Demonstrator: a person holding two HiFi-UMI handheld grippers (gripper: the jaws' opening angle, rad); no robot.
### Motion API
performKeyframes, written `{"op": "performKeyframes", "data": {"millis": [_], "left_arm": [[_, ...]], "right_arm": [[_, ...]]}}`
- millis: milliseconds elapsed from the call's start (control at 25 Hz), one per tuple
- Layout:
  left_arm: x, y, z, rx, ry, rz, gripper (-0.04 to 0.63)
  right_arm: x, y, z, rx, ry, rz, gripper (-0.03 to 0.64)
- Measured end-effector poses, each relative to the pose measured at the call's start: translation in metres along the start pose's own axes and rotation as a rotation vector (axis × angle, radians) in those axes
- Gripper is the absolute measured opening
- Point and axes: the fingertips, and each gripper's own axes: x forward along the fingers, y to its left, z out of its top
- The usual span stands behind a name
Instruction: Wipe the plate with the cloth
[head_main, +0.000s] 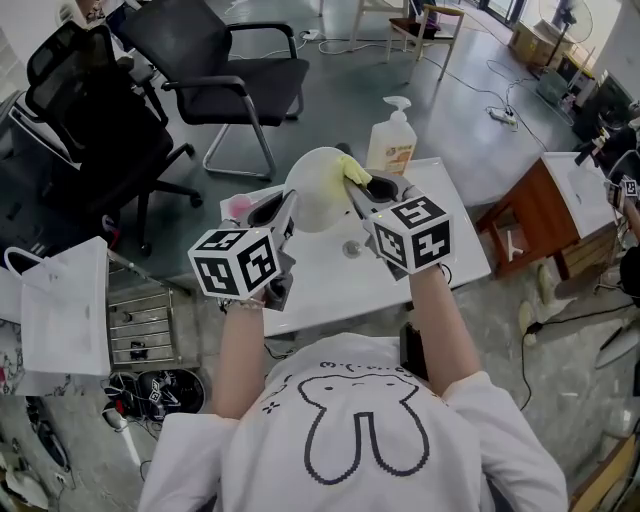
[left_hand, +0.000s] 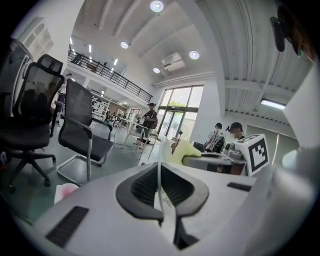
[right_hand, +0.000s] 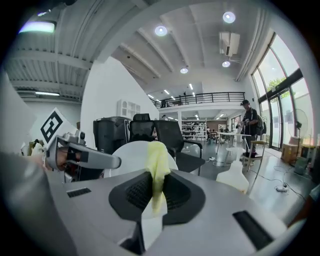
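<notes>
Room: open office hall; a white table (head_main: 330, 275) below me, a bottle (head_main: 392, 140) at its far edge, black chairs (head_main: 235, 75) beyond.
Head view: the plate (head_main: 318, 195) is up off the table, on edge, between my left claw (head_main: 285, 208) and right claw (head_main: 362, 188); the cloth (head_main: 352, 168) lies against its upper right rim.
Left gripper view: left claw clamped on the plate's rim, which shows edge-on as a thin white line between the pads.
Right gripper view: right claw pinched on the yellow cloth; the plate's face is just behind it.
Done: plate lifted, cloth brought to it.
Left: wiping seems under way; I cannot tell how much of the face is covered.
</notes>
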Motion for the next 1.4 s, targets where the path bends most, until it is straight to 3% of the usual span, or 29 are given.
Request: {"op": "performKeyframes", "data": {"millis": [240,560,920,1400], "left_arm": [[0.002,-0.006,0.003,0.02,-0.003,-0.018,0.018],[0.001,-0.007,0.009,0.034,-0.042,-0.024,0.018],[0.006,-0.002,0.013,0.022,-0.054,-0.009,0.018],[0.008,0.008,0.014,0.015,-0.068,0.016,0.018]], "right_arm": [[0.011,-0.007,0.042,-0.008,-0.085,-0.015,0.049],[0.024,-0.007,0.042,-0.054,-0.069,-0.039,0.049],[0.033,0.007,0.004,-0.12,0.051,-0.001,0.049],[0.031,0.039,-0.067,-0.095,0.177,0.085,0.049]]}}
